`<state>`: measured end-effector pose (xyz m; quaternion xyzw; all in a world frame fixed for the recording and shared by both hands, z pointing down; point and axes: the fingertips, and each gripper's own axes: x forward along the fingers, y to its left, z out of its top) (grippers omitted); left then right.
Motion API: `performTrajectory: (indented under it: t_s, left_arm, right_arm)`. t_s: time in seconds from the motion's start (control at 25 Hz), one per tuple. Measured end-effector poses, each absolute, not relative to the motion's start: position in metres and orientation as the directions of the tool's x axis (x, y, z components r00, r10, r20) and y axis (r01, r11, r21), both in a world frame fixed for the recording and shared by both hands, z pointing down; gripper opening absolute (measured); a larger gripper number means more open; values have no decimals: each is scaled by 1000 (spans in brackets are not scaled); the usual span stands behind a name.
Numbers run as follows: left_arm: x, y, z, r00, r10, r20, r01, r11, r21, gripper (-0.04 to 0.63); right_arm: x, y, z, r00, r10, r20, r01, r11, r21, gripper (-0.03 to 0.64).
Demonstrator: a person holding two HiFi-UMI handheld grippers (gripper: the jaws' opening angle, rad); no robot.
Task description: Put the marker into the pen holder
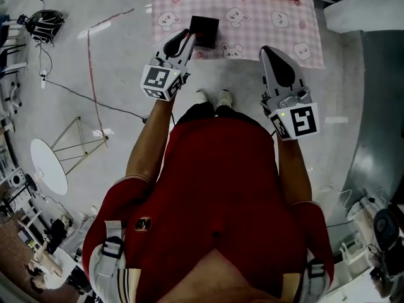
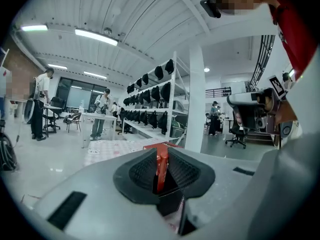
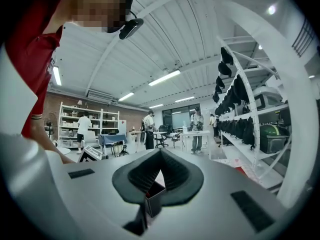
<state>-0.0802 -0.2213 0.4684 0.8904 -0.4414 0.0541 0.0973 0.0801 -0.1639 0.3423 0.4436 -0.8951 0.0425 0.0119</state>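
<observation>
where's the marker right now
The red marker is gripped between the left gripper's jaws, at the left of the head view, right at the left edge of the black pen holder on the pink cloth.

Head view dim, fisheye-warped at the edges, glare streaks on the floor. Both gripper views bright under ceiling strip lights, heavily barrel-distorted, with black vignetted corners.

Open lab hall with shelving racks, work tables, office chairs
</observation>
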Motion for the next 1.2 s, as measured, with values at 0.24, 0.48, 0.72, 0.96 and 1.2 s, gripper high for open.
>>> performTrajectory:
  t_s: [0.24,0.48,0.72,0.96,1.2]
  left_arm:
    - [-82,-227,484,620,-755,216,-783,-610,116,71]
    - [-80,-229,498,635,-735,237,-770,-629,112,71]
    - [-77,-231,506,645,-719,260,-759,-642,107,71]
    - [-77,-230,516,647,-706,288,-753,-652,95,71]
    - [-76,-228,519,652,-697,299,-747,-659,93,71]
  right_arm:
    - [74,-166,350,-588,-805,84,-809,584,-67,-1]
    - [74,-167,354,-565,-818,108,-825,562,-63,-2]
    - [75,-166,355,-547,-829,121,-837,543,-62,-2]
    - [75,-165,358,-535,-835,127,-845,532,-63,-2]
    - [75,-164,359,-533,-836,133,-846,529,-67,-2]
